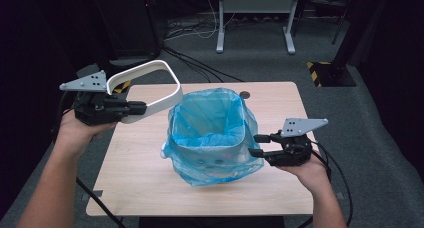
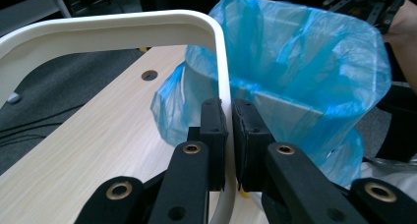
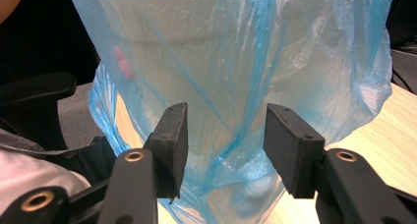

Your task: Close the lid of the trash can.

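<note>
Grey carpet floor, light wood table, metal stand behind, floor cables, dark surroundings.

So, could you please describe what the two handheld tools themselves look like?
Both the left tool and the right tool are black, each with two flat-padded jaws on linkages with brass-coloured pivots, a grey three-cornered plate with small holes on top, and a black cable trailing back.

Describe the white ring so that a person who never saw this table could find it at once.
Start at the wooden table and its bin lined with a blue bag. Above the table's far left corner, the left gripper holds the white ring by one side. It is an open rounded-rectangle frame, rigid, not on the bin.
</note>
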Tool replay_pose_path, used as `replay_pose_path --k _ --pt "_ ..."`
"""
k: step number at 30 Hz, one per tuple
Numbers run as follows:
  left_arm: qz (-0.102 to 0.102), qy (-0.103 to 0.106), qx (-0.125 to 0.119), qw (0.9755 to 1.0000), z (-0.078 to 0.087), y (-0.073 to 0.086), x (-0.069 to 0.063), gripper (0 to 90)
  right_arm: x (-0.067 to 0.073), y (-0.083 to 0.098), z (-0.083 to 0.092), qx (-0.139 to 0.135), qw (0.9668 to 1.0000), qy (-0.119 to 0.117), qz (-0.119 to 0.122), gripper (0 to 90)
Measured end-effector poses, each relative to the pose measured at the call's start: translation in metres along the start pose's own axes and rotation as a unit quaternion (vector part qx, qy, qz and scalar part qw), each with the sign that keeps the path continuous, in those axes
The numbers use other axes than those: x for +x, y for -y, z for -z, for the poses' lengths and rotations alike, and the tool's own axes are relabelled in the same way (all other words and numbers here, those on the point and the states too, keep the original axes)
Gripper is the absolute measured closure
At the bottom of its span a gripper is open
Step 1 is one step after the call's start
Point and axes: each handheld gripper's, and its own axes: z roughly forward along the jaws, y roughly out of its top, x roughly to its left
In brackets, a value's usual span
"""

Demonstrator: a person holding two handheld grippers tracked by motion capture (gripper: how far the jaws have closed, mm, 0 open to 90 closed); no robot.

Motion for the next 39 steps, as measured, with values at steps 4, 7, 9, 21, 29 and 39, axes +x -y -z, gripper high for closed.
replay_pose_path --k 4,7,9,21,29,39 --pt "-0.007 0.012 -0.008 0.9999 -0.002 -0.006 -0.002 83.9 0.0 0.0 0.0 0.0 1.0 0.0 -0.001 50.9" --pt "-0.011 0.018 -0.011 0.9997 -0.004 -0.009 -0.004 83.9 0.0 0.0 0.001 -0.001 1.0 0.001 -0.002 50.9" --pt "-0.013 0.023 -0.011 0.9996 -0.006 -0.012 -0.006 83.9 -0.001 0.0 0.001 -0.002 1.0 0.001 -0.003 50.9" --pt "-0.036 0.057 -0.011 0.9977 -0.024 -0.025 -0.019 83.8 -0.002 0.0 0.001 -0.002 1.0 0.0 -0.001 50.8" --pt "-0.05 0.076 -0.012 0.9958 -0.036 -0.034 -0.028 83.8 -0.004 0.0 0.003 -0.007 1.0 0.004 -0.003 51.0" --pt "-0.068 0.102 -0.003 0.9924 -0.051 -0.039 -0.041 83.8 -0.004 0.001 0.005 -0.009 0.9999 0.006 -0.004 51.1"
